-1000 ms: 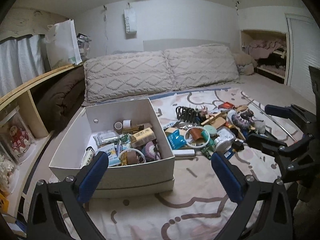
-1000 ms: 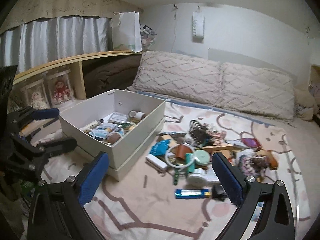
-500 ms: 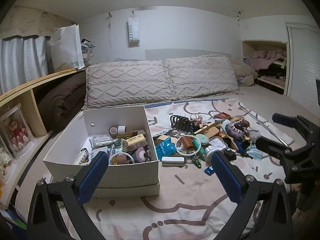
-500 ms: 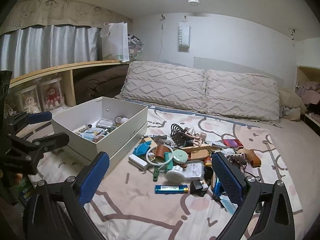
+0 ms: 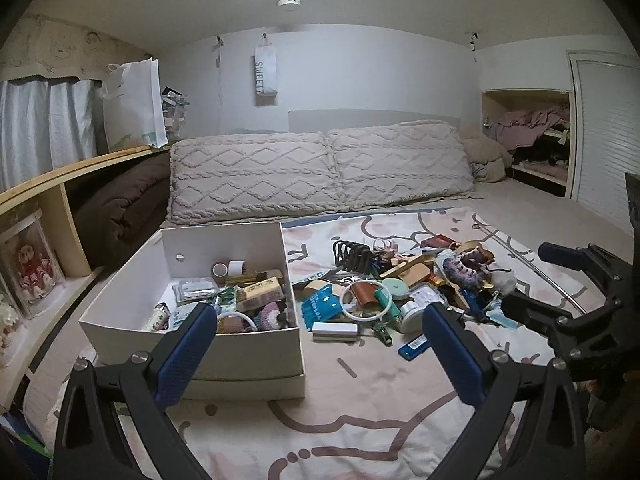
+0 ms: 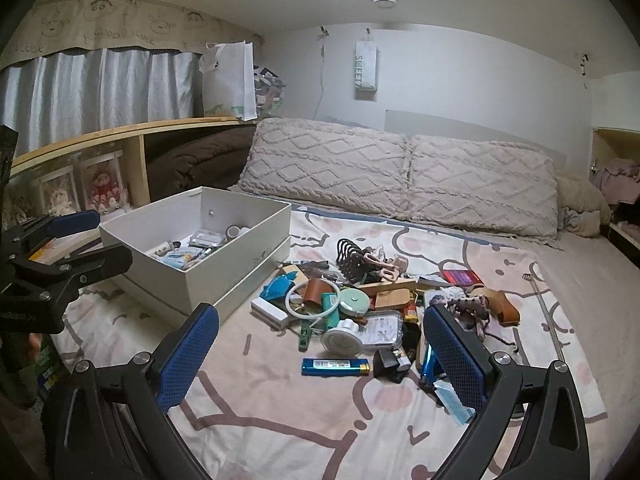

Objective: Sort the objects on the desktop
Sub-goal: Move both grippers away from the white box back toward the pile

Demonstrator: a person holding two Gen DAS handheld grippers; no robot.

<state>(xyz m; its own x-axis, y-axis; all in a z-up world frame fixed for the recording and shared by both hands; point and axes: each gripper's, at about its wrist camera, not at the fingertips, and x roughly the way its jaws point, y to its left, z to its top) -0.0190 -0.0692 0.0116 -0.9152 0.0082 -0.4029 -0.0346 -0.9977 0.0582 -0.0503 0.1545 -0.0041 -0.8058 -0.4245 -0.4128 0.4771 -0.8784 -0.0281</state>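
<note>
Blue textured pads line the fingers of both tools, and both pairs are spread wide with nothing between them. Over the last second both have pulled back and levelled off: the left gripper (image 5: 320, 336) no longer looks down into the white box (image 5: 224, 346), which now sits lower and further off in its view, and the right gripper (image 6: 320, 336) has backed off enough that the whole pile of clutter (image 6: 360, 304) shows between its fingers. To me that reads as a pause between picks, with no item in hand and most of the sorting still ahead.

That box is stiff white card, square-cornered, seated in what looks like its own upturned lid, already partly filled with tape rolls, small packets and a tan carton. It sits on the bed's soft pink-and-cream printed blanket (image 6: 280, 432), left of the pile. Everything loose lies to its right, touching and overlapping: a blue lighter (image 6: 335, 367), smooth and flat, lying alone at the near edge; a slim white bar (image 6: 270, 314) beside it; a round white plastic tub (image 6: 343, 339); a thin white ring (image 6: 310, 300) draped over a brown leather piece; a mint disc (image 6: 354, 300); wooden blocks; a black claw clip (image 6: 352, 258) further back; and a knitted purple thing (image 6: 466, 304), limp and likely to snag. Hard, flat items at the near edge look easiest to pinch
</note>
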